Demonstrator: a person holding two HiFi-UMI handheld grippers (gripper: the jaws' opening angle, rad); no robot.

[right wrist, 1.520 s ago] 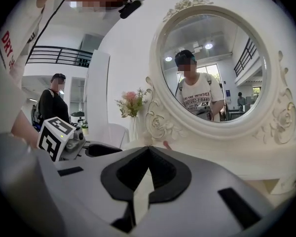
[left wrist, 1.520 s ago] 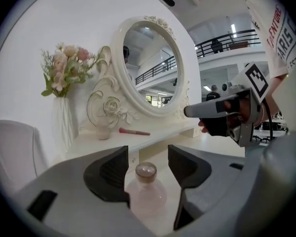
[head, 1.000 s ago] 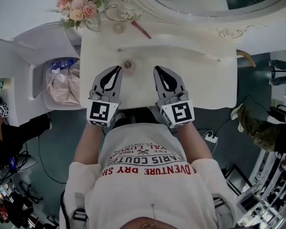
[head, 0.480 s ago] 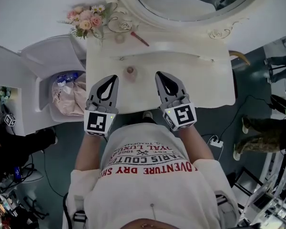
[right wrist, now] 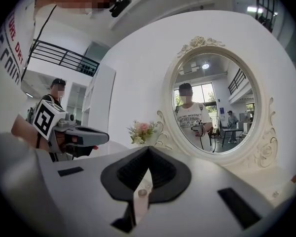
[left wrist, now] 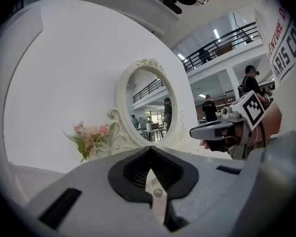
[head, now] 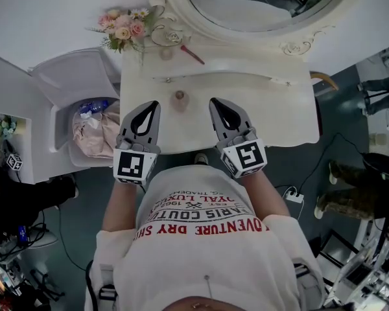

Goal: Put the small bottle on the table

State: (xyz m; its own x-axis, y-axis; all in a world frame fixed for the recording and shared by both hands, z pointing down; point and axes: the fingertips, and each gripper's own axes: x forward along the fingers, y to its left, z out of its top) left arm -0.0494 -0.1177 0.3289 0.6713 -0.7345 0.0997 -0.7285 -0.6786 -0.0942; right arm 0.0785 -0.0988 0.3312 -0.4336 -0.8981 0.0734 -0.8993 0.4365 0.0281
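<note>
The small bottle (head: 179, 99) stands upright on the cream dressing table (head: 272, 109), between the tips of my two grippers and a little beyond them. My left gripper (head: 154, 104) hovers over the table's near left part, just left of the bottle and apart from it, jaws shut and empty. My right gripper (head: 214, 102) is level with it on the bottle's right, also shut with nothing held. In the left gripper view the closed left gripper (left wrist: 149, 151) points at the mirror, with the right gripper (left wrist: 214, 131) alongside. The right gripper view shows the same closed right gripper (right wrist: 148, 150).
An oval mirror (head: 246, 5) in an ornate white frame backs the table. A pink flower bunch (head: 124, 28), a small round item (head: 166, 54) and a red stick (head: 192, 54) lie at the back left. A white bin holding bags (head: 91, 125) stands left of the table.
The left gripper's tip has drawn slightly away from the bottle, which stays standing on the table. The head view has shifted a little; the right gripper holds its place.
</note>
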